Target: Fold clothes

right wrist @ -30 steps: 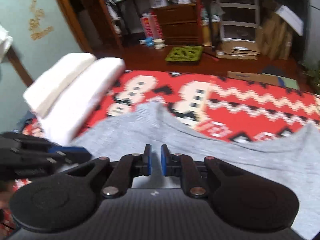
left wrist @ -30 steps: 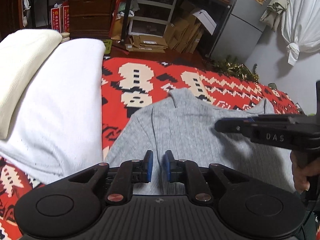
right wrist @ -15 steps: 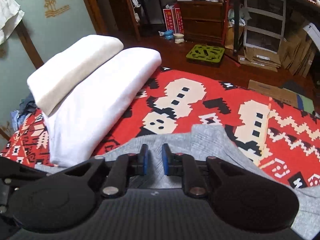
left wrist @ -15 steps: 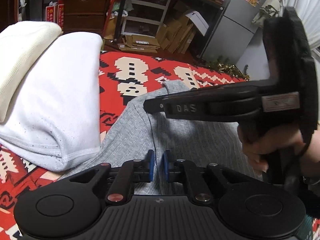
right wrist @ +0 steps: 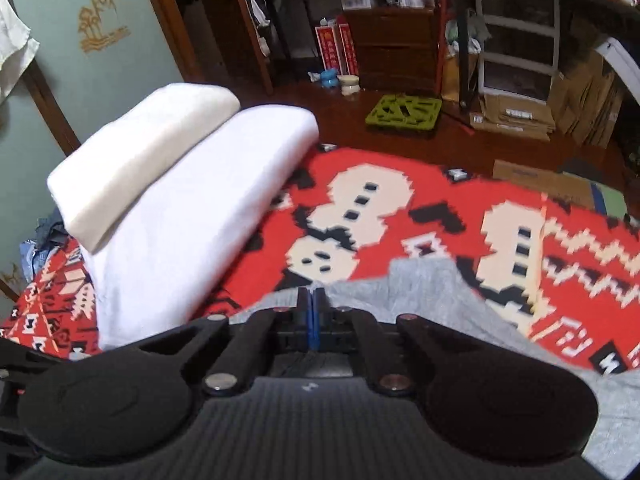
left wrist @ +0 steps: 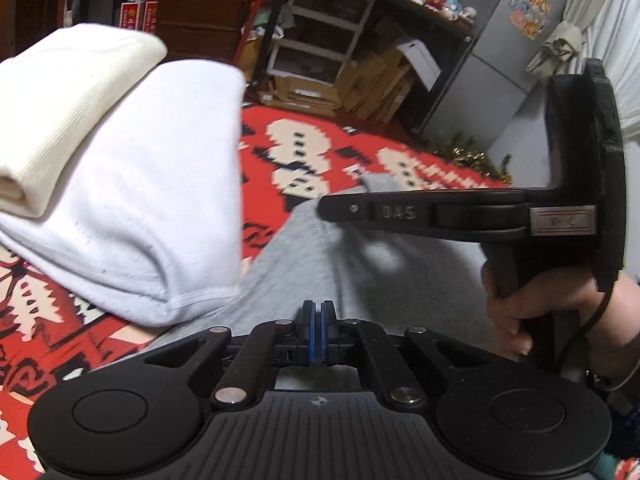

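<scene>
A grey ribbed sweater lies spread on a red patterned blanket. My left gripper is low at the sweater's left side, its blue pads pressed together on the fabric. My right gripper is shut on the sweater's upper edge near the collar. In the left wrist view the right gripper reaches in from the right, held by a hand, with its tip at the raised grey edge.
A folded white garment and a folded cream one lie stacked on the blanket just left of the sweater. Beyond the blanket are a wooden floor, a green mat, shelves, cardboard and a fridge.
Both grippers' pads have gone from slightly apart to pressed together. The right gripper swung left across the sweater to the collar side. The left gripper moved closer to the white stack.
</scene>
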`<action>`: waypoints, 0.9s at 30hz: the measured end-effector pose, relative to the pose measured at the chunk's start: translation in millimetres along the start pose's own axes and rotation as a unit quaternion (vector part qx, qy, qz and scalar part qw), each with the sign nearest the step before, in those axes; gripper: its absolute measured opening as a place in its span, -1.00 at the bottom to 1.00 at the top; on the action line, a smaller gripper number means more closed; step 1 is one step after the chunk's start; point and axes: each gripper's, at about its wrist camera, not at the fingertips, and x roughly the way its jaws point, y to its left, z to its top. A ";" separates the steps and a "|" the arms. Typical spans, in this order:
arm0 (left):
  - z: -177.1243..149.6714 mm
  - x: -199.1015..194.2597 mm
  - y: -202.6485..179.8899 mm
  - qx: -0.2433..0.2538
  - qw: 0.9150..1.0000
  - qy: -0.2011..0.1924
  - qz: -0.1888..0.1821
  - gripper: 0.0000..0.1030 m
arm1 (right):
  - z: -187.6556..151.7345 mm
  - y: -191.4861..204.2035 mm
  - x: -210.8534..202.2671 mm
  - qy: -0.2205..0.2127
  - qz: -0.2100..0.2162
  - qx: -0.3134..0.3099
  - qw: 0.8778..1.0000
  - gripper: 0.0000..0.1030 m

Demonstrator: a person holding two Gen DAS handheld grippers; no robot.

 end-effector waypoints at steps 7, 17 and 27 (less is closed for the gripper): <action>-2.9 -20.4 16.7 -0.045 0.998 0.006 -0.042 -0.90 | -4.1 -2.1 -35.5 -0.022 0.025 0.022 0.999 -0.80; -37.5 -39.4 8.1 -0.048 0.995 0.050 -0.066 -0.67 | -74.0 -6.4 -130.6 -0.035 0.030 0.063 0.997 -0.76; -43.6 -45.2 -11.9 0.029 0.999 0.044 -0.009 -0.92 | -146.9 -23.6 -204.4 -0.031 -0.001 0.115 0.993 -0.76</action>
